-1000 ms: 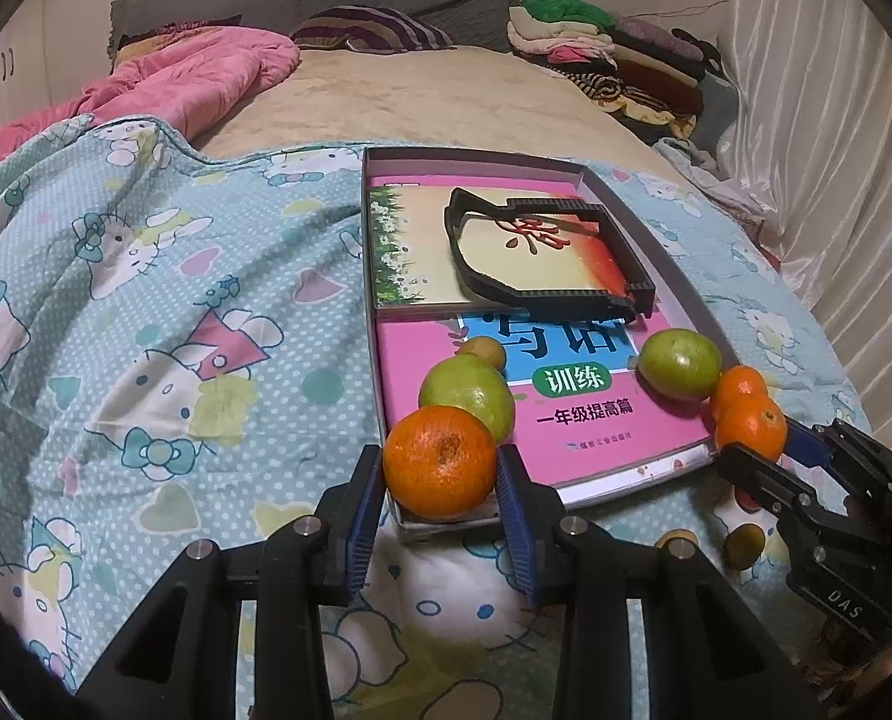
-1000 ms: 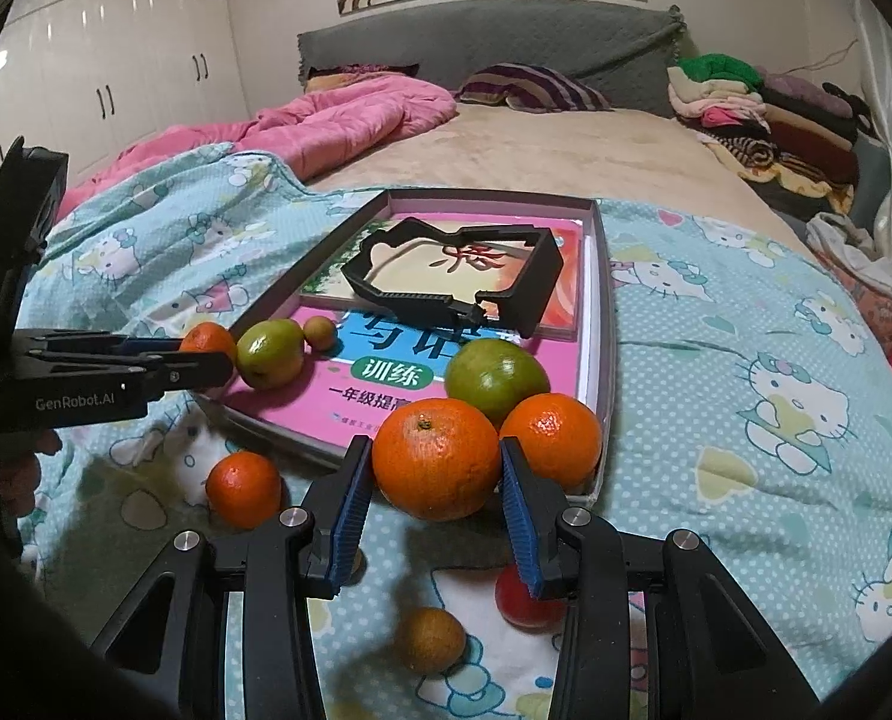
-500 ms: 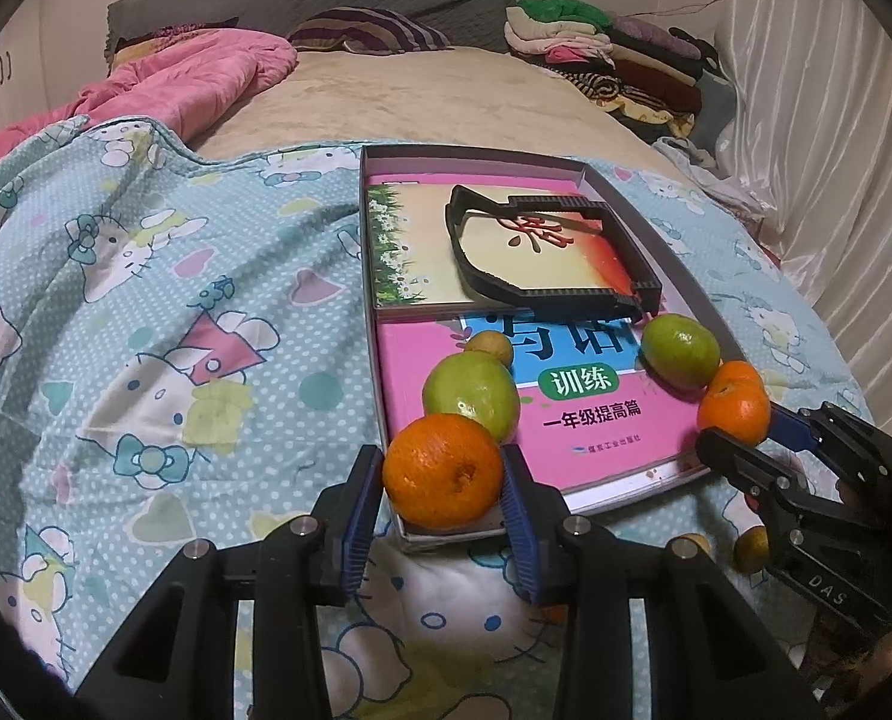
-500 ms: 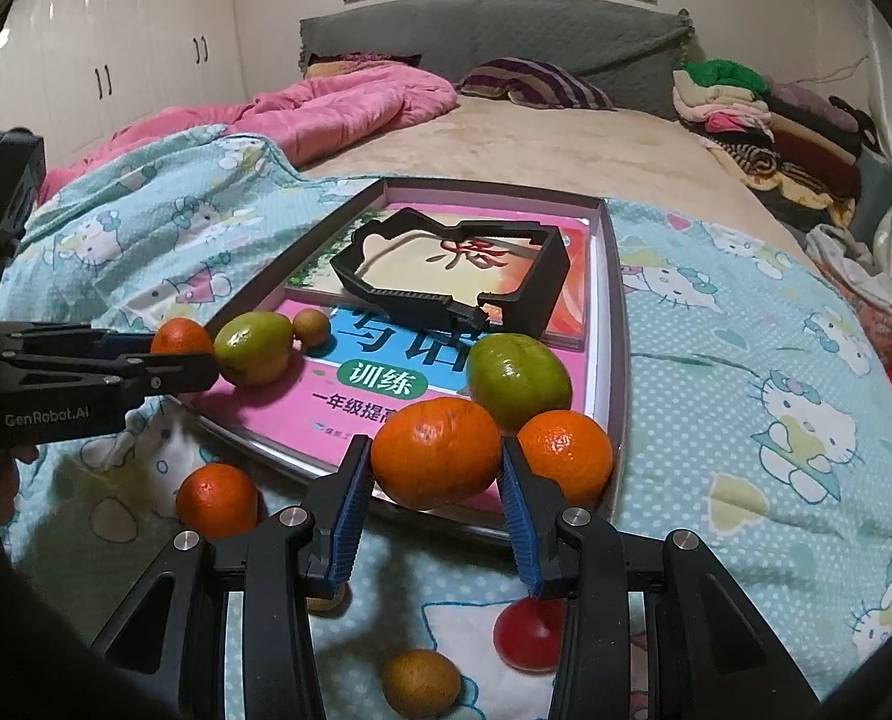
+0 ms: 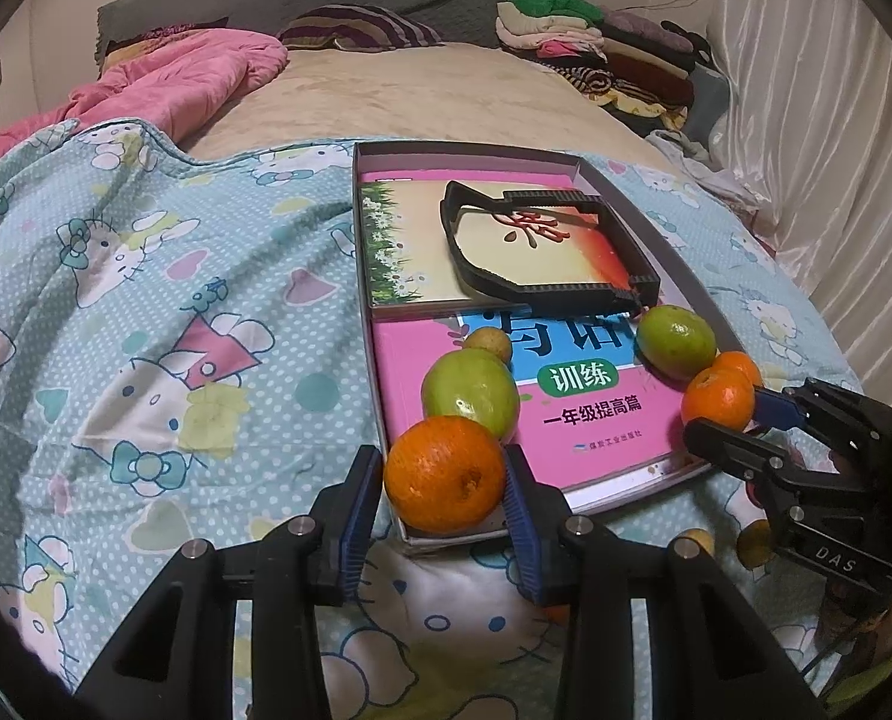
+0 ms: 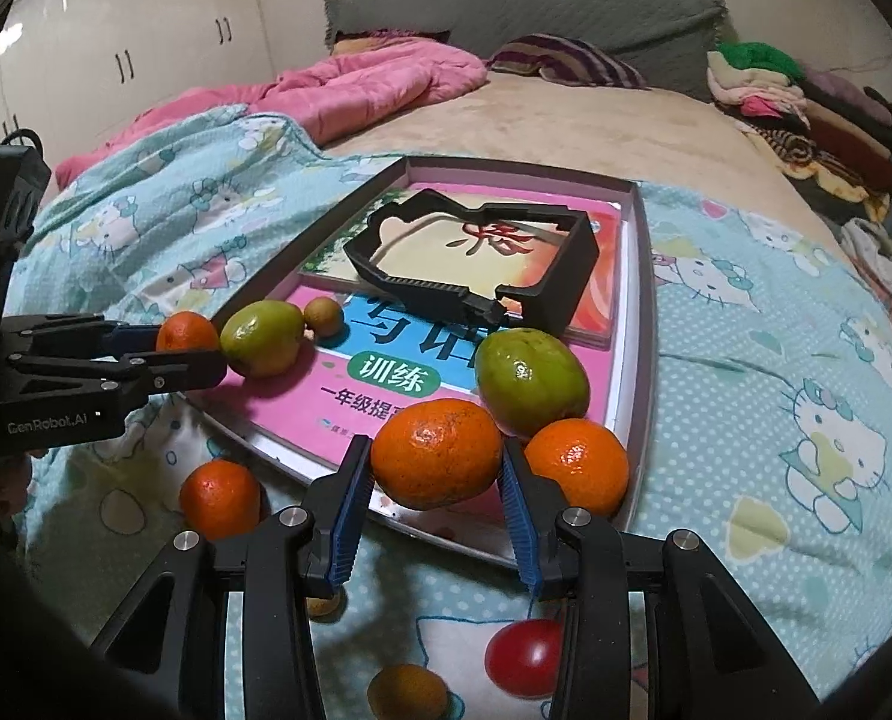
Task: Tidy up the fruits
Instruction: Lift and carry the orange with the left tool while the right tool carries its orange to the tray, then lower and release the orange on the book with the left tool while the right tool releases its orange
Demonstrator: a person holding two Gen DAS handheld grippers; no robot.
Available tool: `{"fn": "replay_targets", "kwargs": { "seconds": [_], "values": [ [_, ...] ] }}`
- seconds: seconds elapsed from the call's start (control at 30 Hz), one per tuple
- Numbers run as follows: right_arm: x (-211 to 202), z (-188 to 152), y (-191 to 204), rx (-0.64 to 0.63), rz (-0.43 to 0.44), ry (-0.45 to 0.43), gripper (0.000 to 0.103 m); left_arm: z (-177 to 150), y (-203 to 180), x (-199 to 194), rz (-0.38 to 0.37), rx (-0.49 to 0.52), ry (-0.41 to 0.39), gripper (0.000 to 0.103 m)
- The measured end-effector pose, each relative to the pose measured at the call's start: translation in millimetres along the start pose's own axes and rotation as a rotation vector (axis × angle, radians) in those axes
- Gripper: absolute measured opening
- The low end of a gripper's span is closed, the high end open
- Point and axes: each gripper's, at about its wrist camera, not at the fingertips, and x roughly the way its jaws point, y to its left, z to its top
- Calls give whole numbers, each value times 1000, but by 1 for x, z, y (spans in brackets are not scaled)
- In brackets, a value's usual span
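Note:
A shallow grey tray (image 5: 367, 276) lined with picture books lies on the bed. My left gripper (image 5: 444, 471) is shut on an orange (image 5: 444, 474) that sits in the tray's near left corner, against a green fruit (image 5: 470, 390). My right gripper (image 6: 437, 462) is shut on a second orange (image 6: 437, 453), held just over the tray's near edge, beside another orange (image 6: 575, 465) and a green fruit (image 6: 530, 381). From the right wrist view the left gripper (image 6: 206, 354) shows at the left with its orange (image 6: 188, 333).
A black plastic frame (image 5: 542, 252) lies on the books at the tray's far end. A small brown fruit (image 5: 488, 343) rests in the tray. An orange (image 6: 221, 498), a red fruit (image 6: 524, 657) and small brown fruits (image 6: 407, 690) lie loose on the Hello Kitty blanket (image 5: 146, 330).
My right gripper has carried its orange forward, from in front of the tray to over its near edge. The left gripper and its orange have stayed put.

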Motion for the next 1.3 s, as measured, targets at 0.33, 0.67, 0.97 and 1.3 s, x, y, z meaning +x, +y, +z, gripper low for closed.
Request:
{"fn": "replay_targets", "kwargs": {
  "seconds": [0.33,0.67,0.97,1.3],
  "values": [
    [3,1,0,-1,10,0,43,-1,0,1,1,-2,1,41],
    [-6,-2,4,-4,15,-24,52,-2,1,3,-5,-7,7,42],
    [-16,-3,10,-28,8,-54,55,-4,2,0,-8,-21,4,49],
    [-23,-6,6,-16,2,-69,55,-6,-4,-4,-22,-13,-7,53]
  ]
}}
